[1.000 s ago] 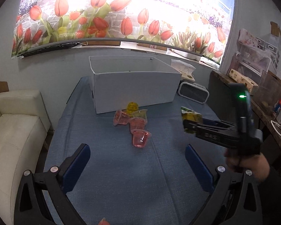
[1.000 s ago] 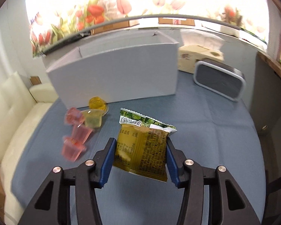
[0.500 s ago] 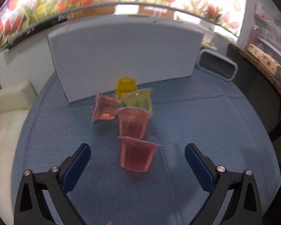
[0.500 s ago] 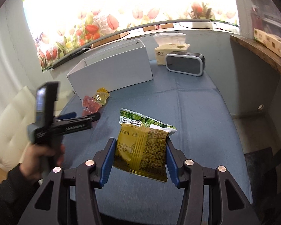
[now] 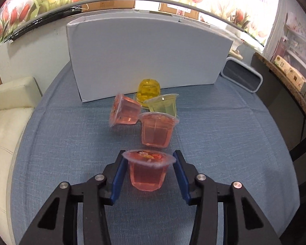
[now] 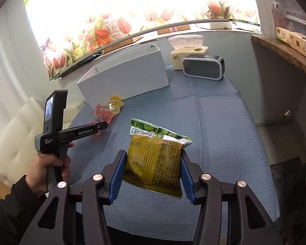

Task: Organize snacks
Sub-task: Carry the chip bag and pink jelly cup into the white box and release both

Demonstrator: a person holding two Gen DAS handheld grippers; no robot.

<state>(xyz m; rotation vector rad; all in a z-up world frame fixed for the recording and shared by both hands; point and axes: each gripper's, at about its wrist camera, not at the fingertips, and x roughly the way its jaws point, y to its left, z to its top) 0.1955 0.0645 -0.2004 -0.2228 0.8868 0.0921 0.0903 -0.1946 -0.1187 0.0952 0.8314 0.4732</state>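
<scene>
Left gripper blue pads clamped on pink sealed jelly cup, above blue-cloth worktop. Ahead: more pink, yellow jelly cups, then white cardboard box.

You are working in what is looking like a lived-in home room. A cream tufted sofa is sitting just beside the blue-clothed table. A tulip-print blind is glowing across the window behind. A tissue box and a small grey speaker are standing at the table's far end, and boxed goods are lining a side counter.
</scene>
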